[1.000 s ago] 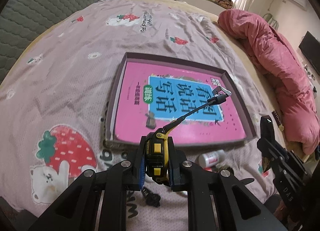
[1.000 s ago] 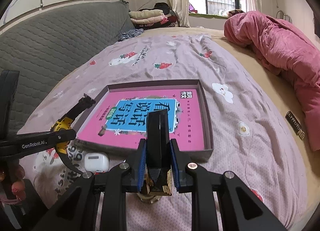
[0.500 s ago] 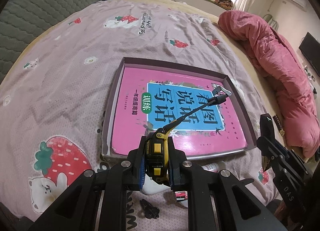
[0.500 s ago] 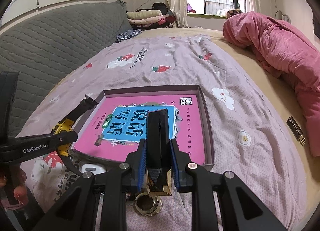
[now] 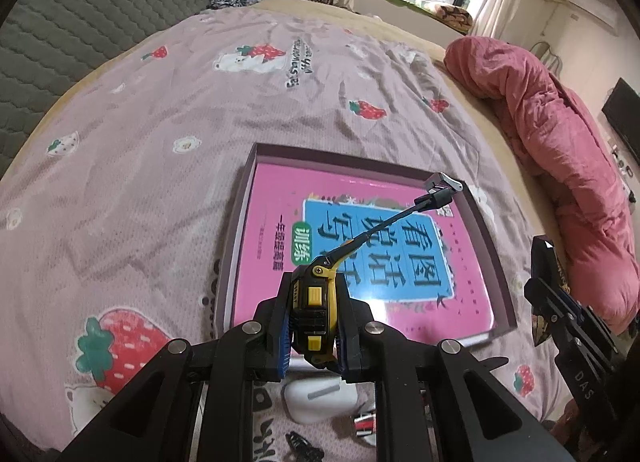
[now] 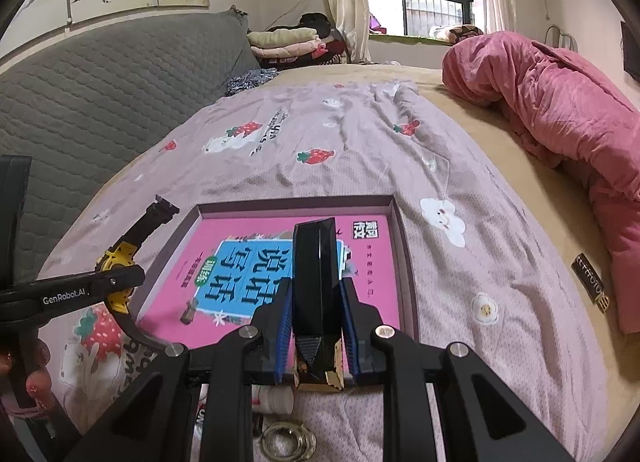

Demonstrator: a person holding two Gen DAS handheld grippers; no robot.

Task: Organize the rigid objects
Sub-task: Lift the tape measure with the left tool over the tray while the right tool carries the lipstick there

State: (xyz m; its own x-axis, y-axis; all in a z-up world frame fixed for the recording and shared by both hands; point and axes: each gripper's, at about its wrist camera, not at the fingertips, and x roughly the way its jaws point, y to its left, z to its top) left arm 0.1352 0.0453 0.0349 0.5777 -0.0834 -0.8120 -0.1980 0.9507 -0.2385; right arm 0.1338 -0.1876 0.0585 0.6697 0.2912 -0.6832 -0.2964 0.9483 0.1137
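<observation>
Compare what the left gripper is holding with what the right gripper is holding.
The watch in the left gripper is yellow and black, with a thin strap curving out ahead; the black box in the right gripper is plain, dark and straight-sided. The watch is clamped at its case, the black box near its lower end. Both are held above the tray's near edge.

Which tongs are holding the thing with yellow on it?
The left tongs: they pinch the black-and-yellow watch. The right tongs hold an all-black box instead.
</observation>
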